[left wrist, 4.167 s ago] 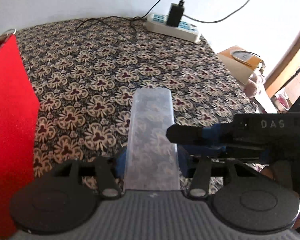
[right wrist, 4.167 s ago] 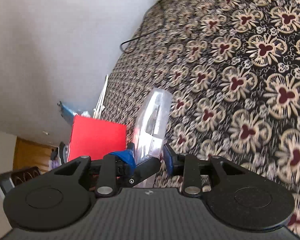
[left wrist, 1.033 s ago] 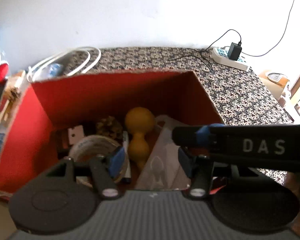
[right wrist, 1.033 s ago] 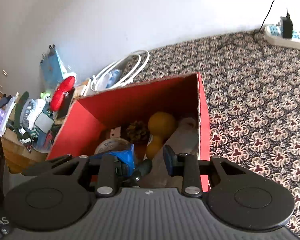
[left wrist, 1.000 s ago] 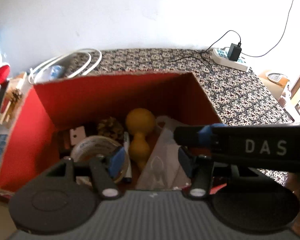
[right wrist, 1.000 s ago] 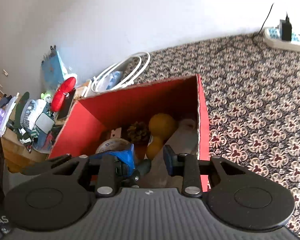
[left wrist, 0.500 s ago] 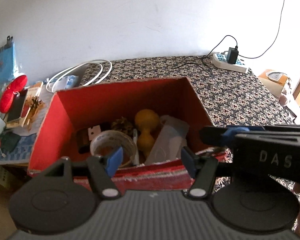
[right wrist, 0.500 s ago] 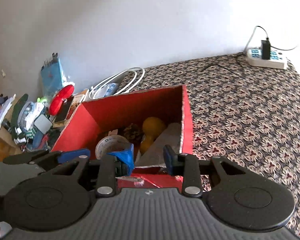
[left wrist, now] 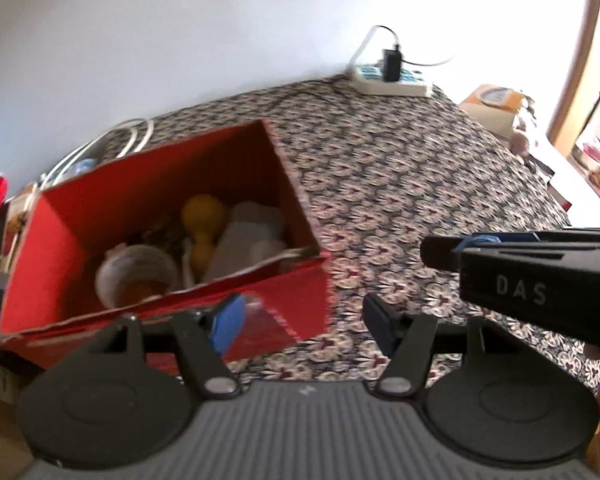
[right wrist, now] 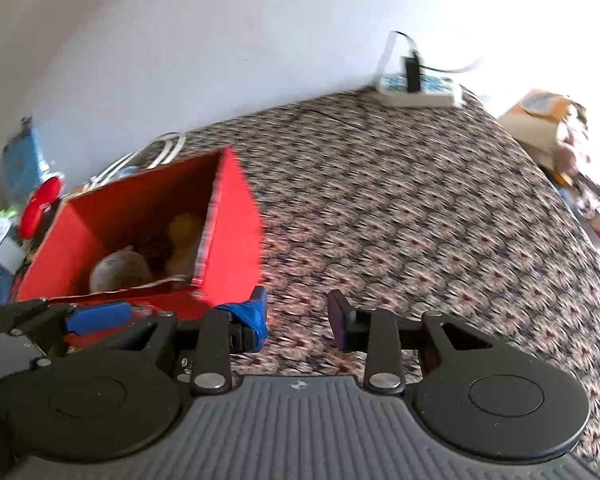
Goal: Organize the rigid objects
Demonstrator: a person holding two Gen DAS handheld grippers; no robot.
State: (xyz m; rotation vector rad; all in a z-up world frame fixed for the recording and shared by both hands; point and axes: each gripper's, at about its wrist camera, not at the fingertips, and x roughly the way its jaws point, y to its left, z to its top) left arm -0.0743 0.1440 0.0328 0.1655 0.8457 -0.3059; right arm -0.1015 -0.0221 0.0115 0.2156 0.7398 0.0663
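Two hand-held grippers, the left gripper and the right gripper, hover with jaws apart and nothing between them above a floral cloth. Near them, a clear plastic case lies in a red box beside a yellow gourd-shaped toy and a tape roll. Its long axis leans from the near wall up toward the far corner. The drop looks done, so a good withdrawal lifts both tools clear of the rim without nudging it.

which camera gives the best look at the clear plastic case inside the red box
The left wrist view: the clear case shows over the box's near rim, leaning by the right wall beside the yellow dumbbell. In the right wrist view, the box's wall hides it; only blurred contents show.
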